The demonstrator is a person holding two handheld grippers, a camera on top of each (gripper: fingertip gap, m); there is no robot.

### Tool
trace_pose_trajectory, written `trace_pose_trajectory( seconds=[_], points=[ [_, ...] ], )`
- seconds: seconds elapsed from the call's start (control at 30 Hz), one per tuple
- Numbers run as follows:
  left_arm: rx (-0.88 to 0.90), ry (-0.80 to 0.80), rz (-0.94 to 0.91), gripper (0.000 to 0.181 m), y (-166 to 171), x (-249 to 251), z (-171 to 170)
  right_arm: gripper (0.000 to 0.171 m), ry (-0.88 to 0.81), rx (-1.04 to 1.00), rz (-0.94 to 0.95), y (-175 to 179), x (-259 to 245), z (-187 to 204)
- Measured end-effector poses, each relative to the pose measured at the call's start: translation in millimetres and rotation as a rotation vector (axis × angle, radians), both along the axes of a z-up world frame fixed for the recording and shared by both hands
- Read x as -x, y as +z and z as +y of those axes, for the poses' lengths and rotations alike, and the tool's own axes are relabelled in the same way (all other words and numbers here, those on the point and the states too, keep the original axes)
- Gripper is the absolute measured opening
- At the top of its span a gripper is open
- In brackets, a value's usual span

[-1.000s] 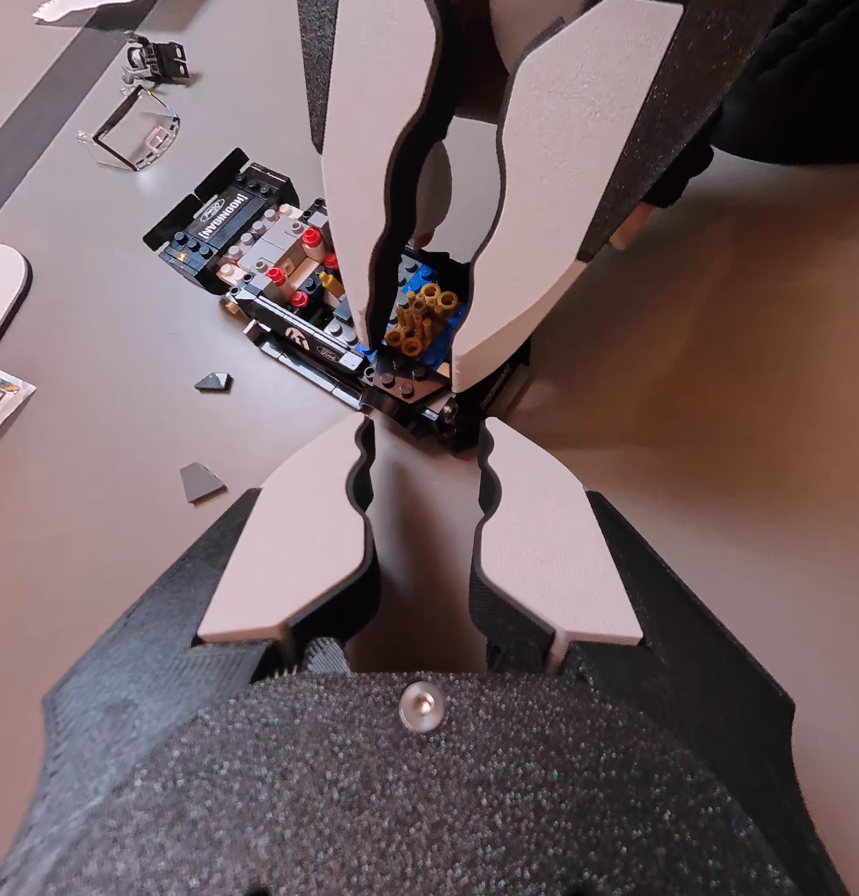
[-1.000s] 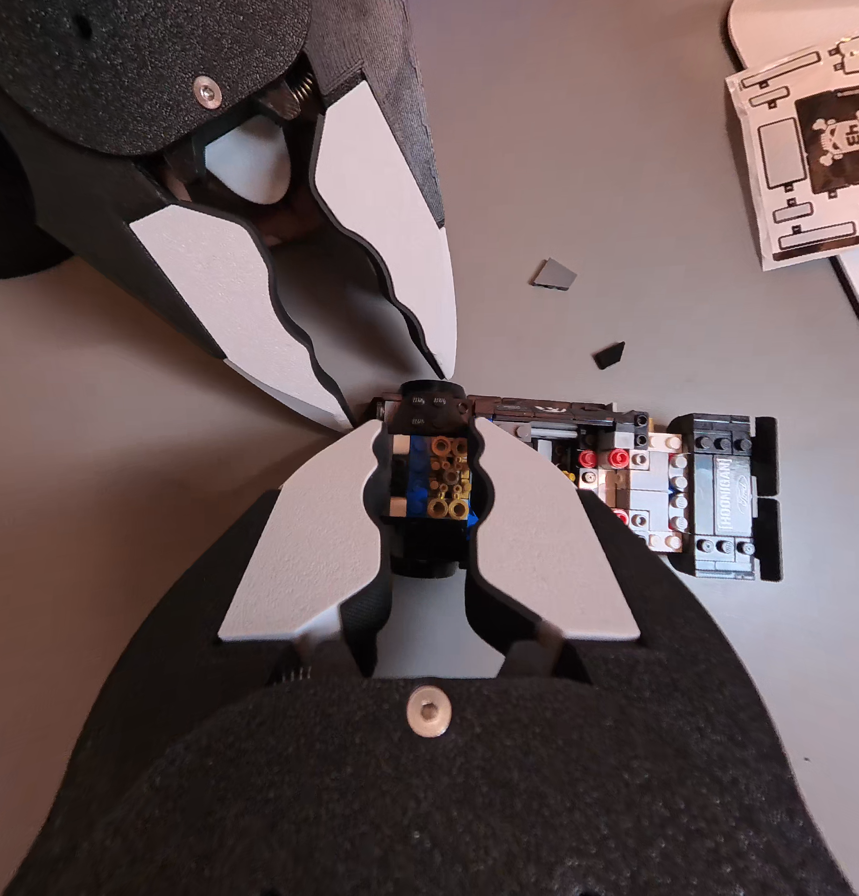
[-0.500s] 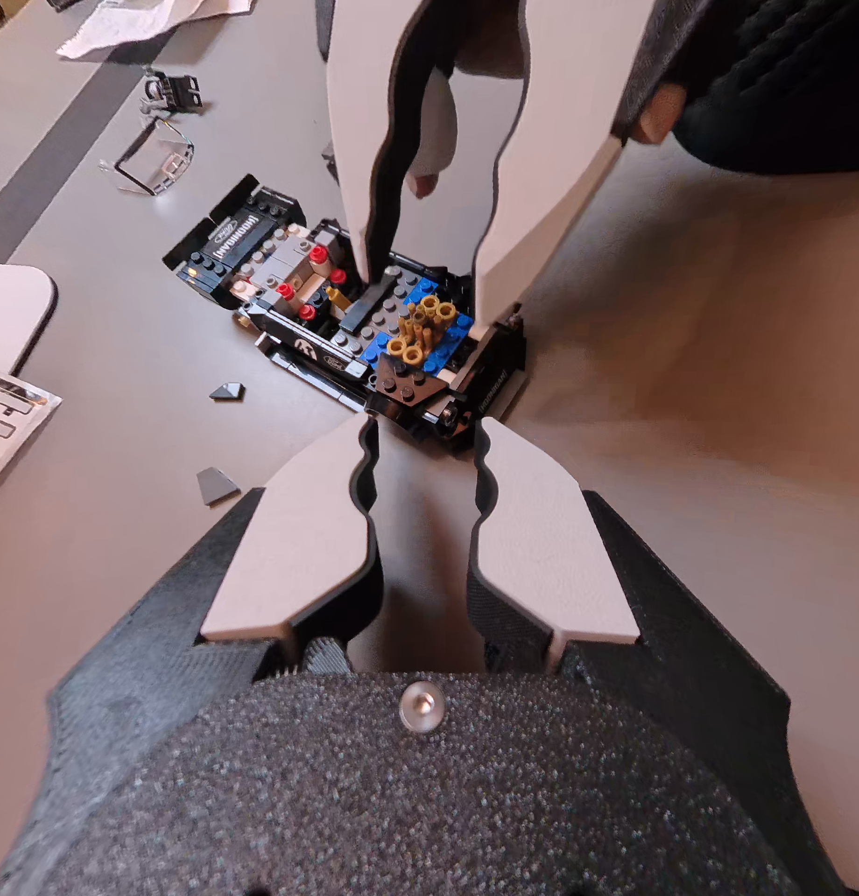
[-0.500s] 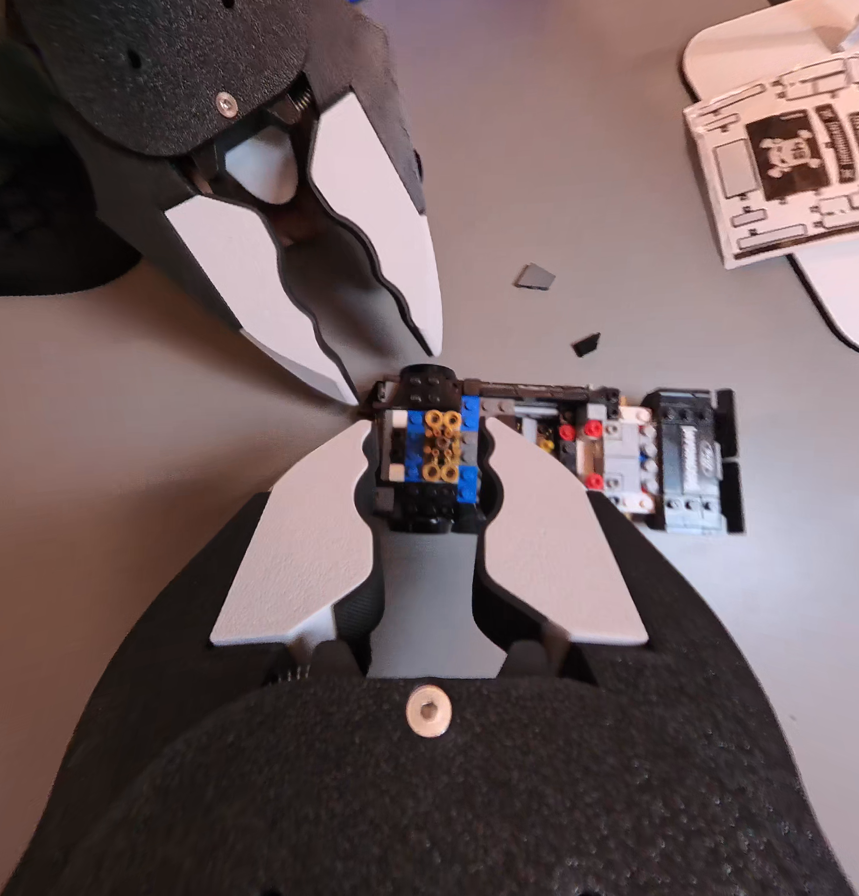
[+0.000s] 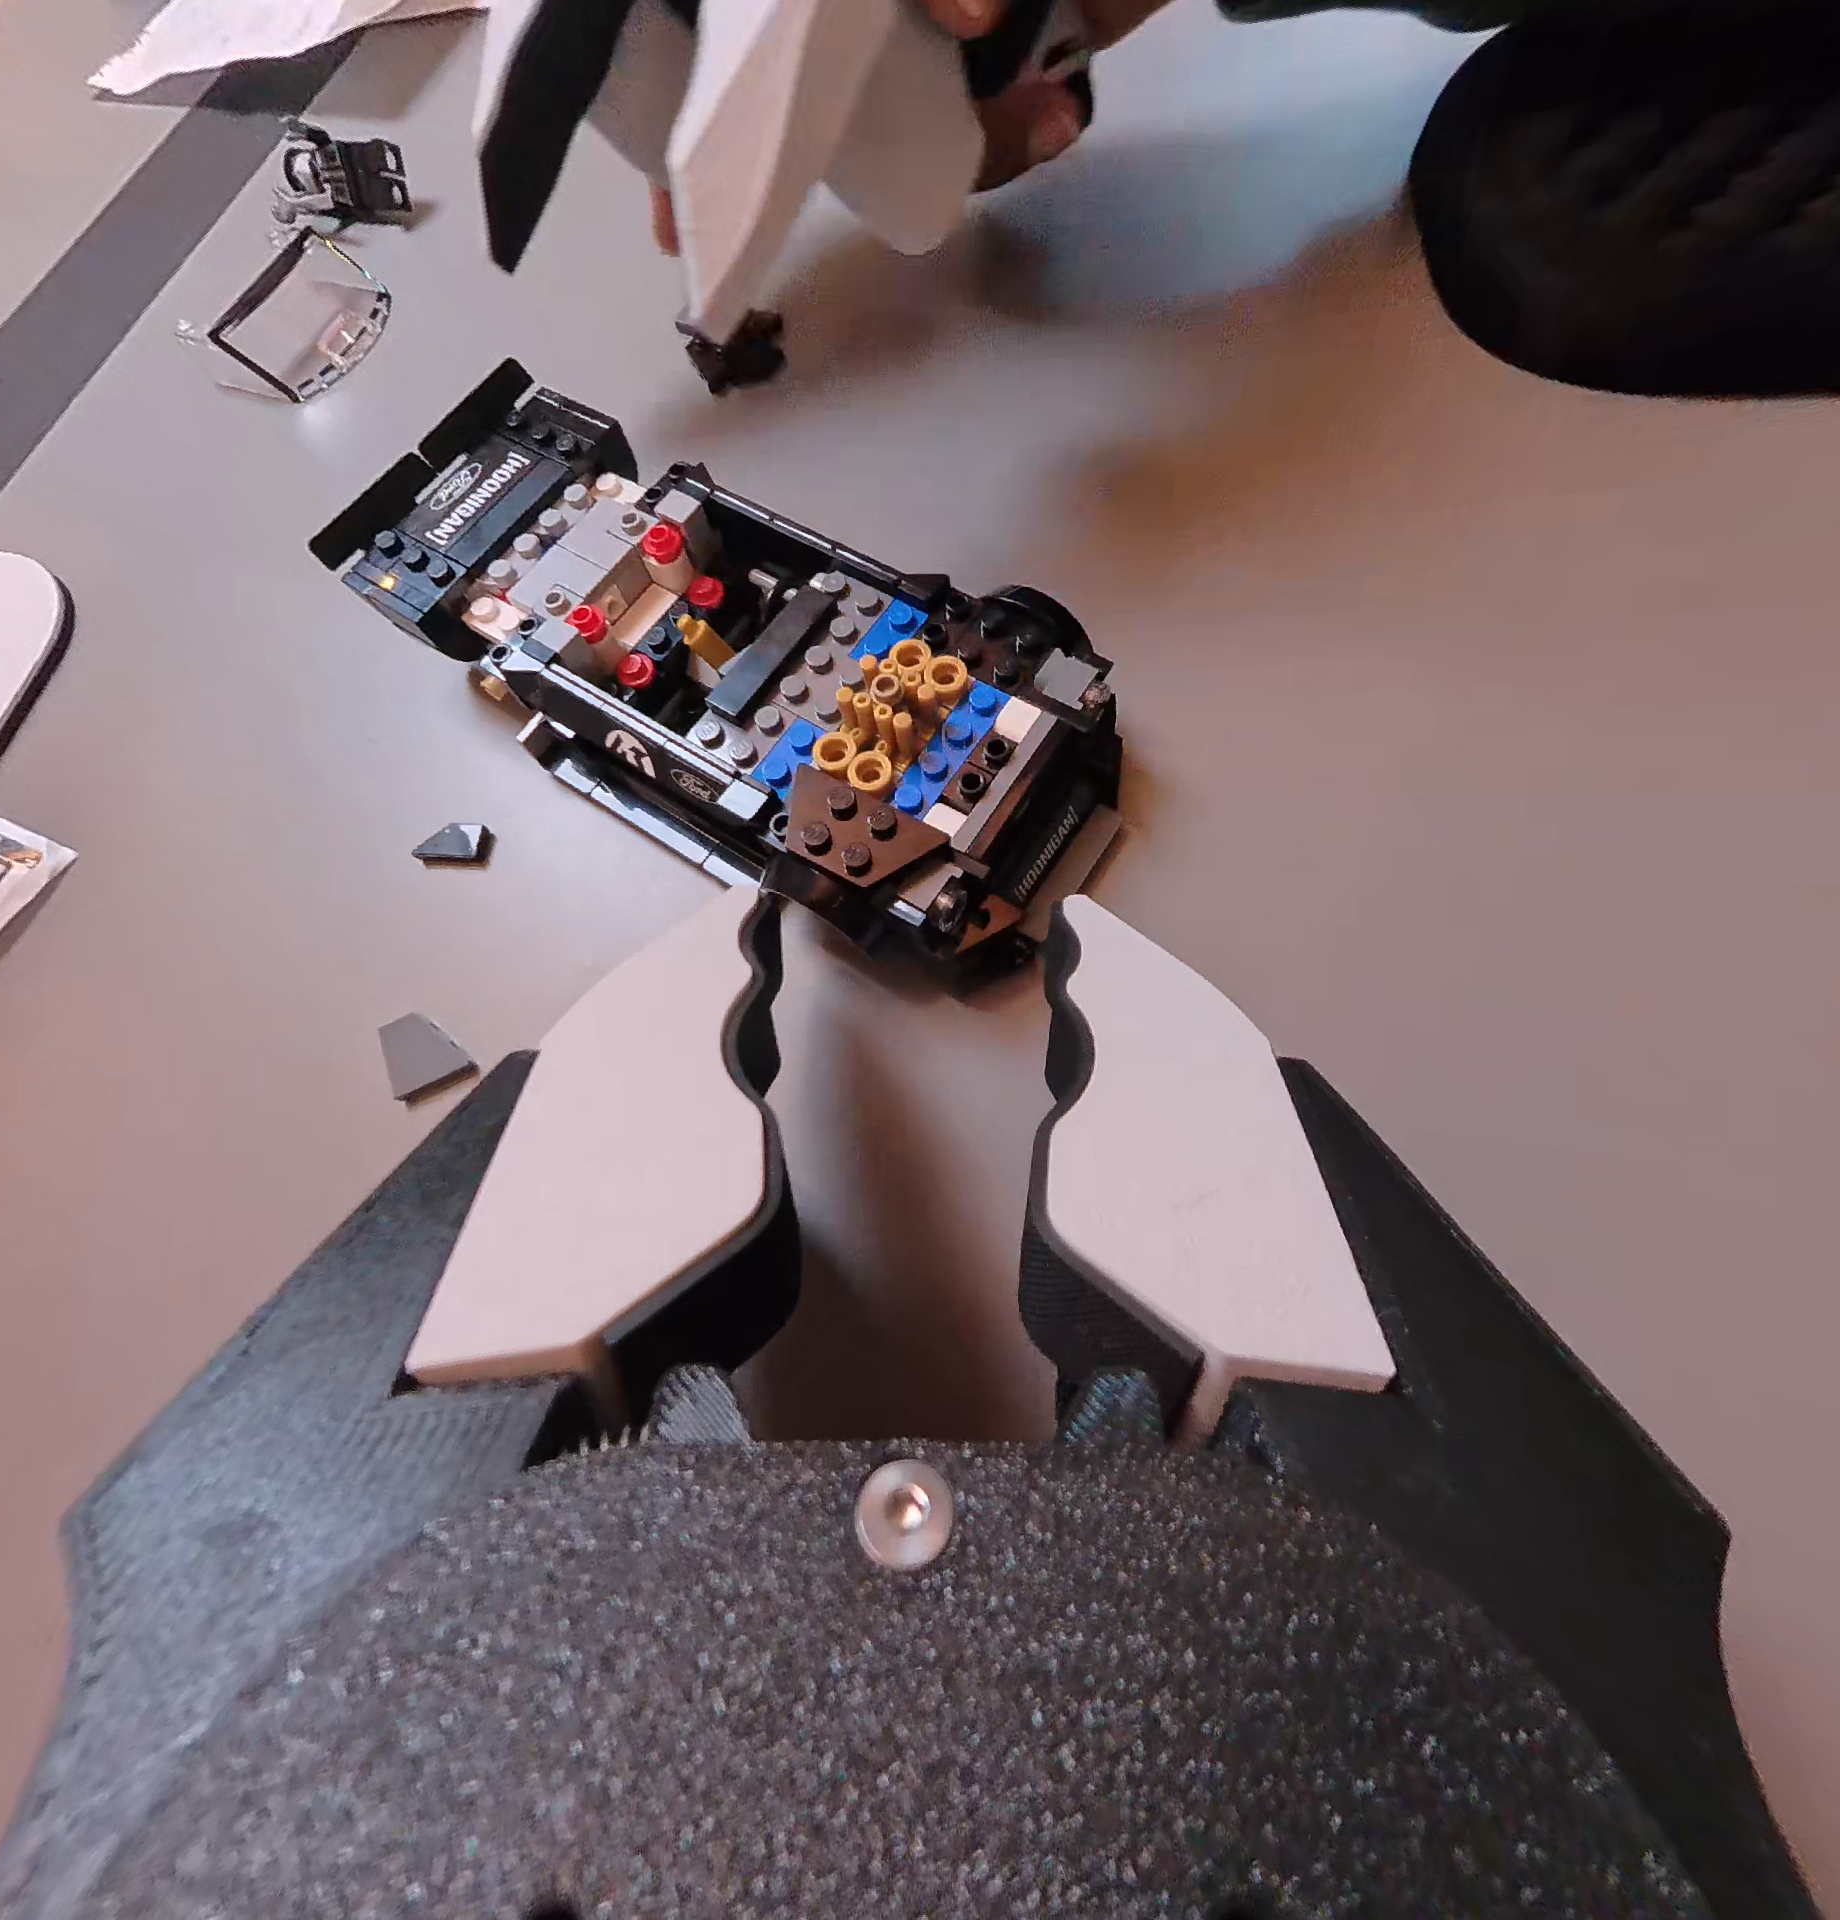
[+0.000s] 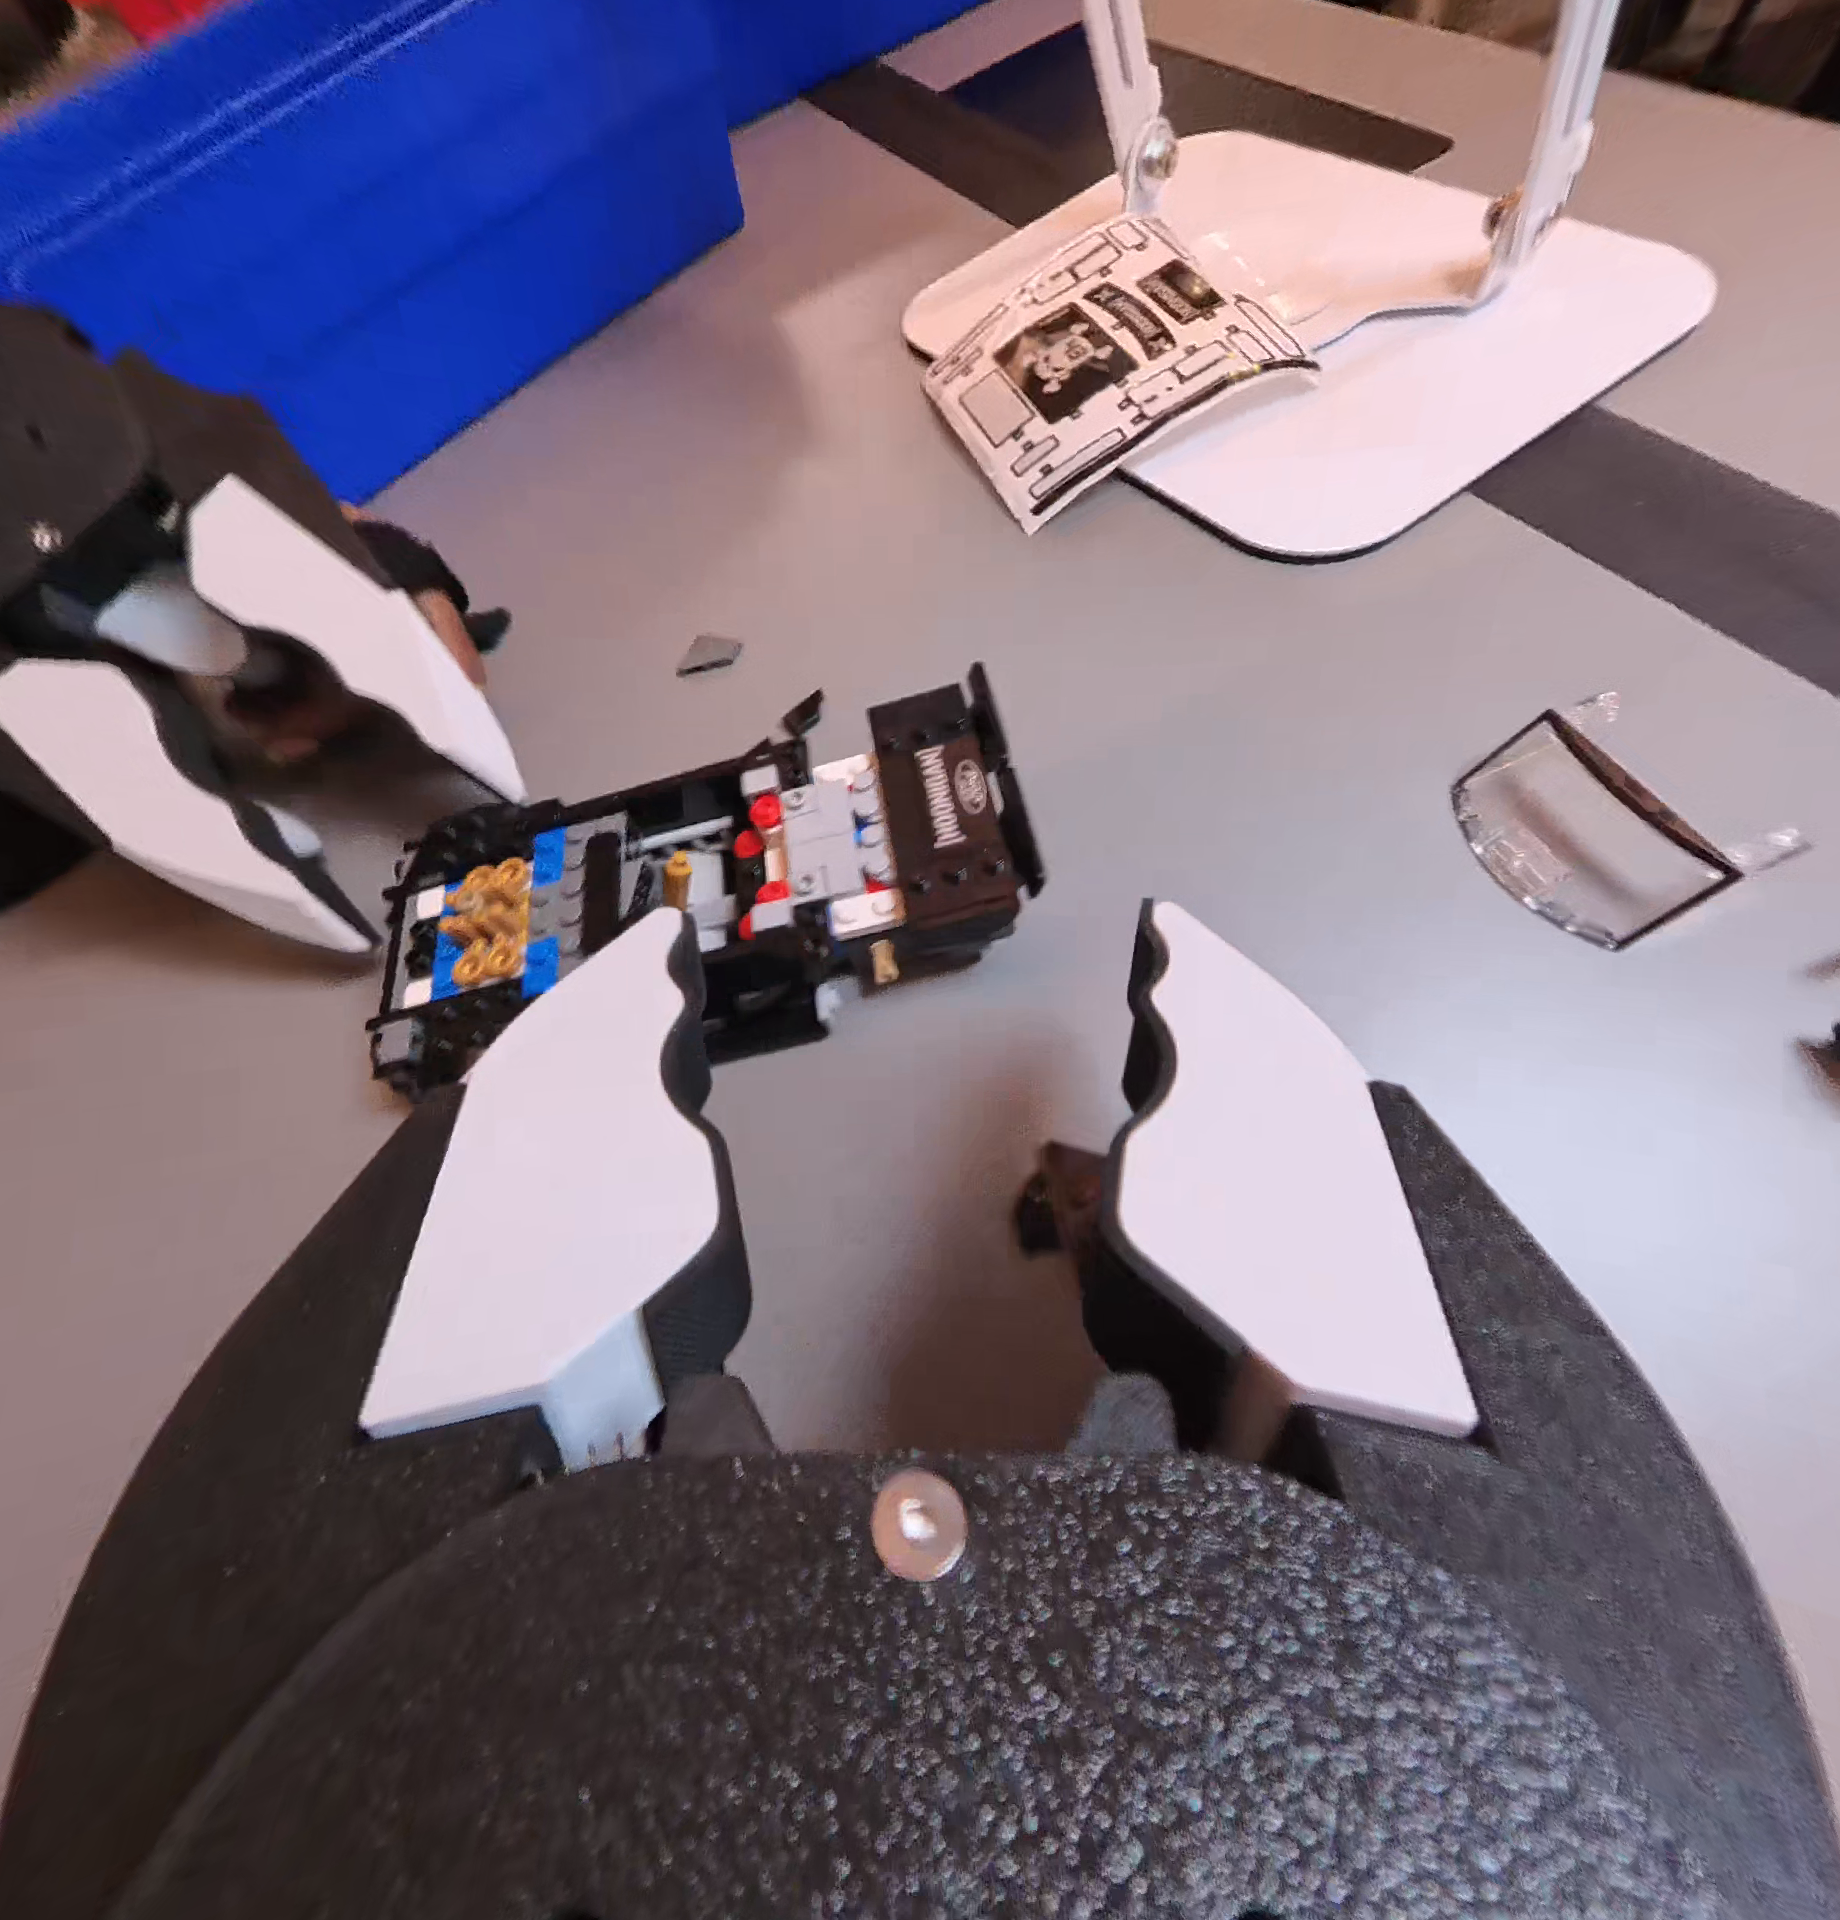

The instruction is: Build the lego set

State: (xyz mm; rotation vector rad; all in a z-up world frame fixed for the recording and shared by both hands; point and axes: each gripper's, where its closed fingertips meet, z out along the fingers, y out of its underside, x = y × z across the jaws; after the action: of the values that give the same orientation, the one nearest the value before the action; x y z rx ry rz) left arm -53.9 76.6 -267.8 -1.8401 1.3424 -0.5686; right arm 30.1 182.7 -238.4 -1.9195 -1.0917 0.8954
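Moved: my right gripper (image 6: 911, 925) has left the car (image 5: 729, 665), now spread, empty | left gripper (image 5: 911, 914) spread at its nose | car on table (image 5: 1415, 935) | step: fetch next piece | next: pinch black piece (image 6: 1056, 1195) squarely.

Two wrist cameras, facing each other across one model.

The left wrist view looks low and close along its tongs (image 5: 911, 914) at the nose of the black brick-built car with gold pipes (image 5: 750, 696) on the grey table (image 5: 1415, 831). The right wrist view looks down from higher, side-on, at the same car (image 6: 708, 883); each view shows the other tongs beyond it (image 5: 687, 239) (image 6: 438, 862).
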Motion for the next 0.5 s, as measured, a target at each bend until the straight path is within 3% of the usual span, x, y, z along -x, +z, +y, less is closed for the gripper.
trace_pose_trajectory(
  seconds=[0.2,0.37,0.5],
  points=[
    [0.01,0.005,0.013,0.045,-5,-1,0,0.078,0.072,0.064,-0.055,-12,23,18],
    [0.009,-0.001,0.023,0.044,-7,-3,-1,0.062,0.15,0.065,-0.125,-25,33,4],
    [0.005,-0.024,0.028,0.044,-7,-7,-6,0.06,0.126,0.053,-0.15,-27,28,-1]
  ],
)
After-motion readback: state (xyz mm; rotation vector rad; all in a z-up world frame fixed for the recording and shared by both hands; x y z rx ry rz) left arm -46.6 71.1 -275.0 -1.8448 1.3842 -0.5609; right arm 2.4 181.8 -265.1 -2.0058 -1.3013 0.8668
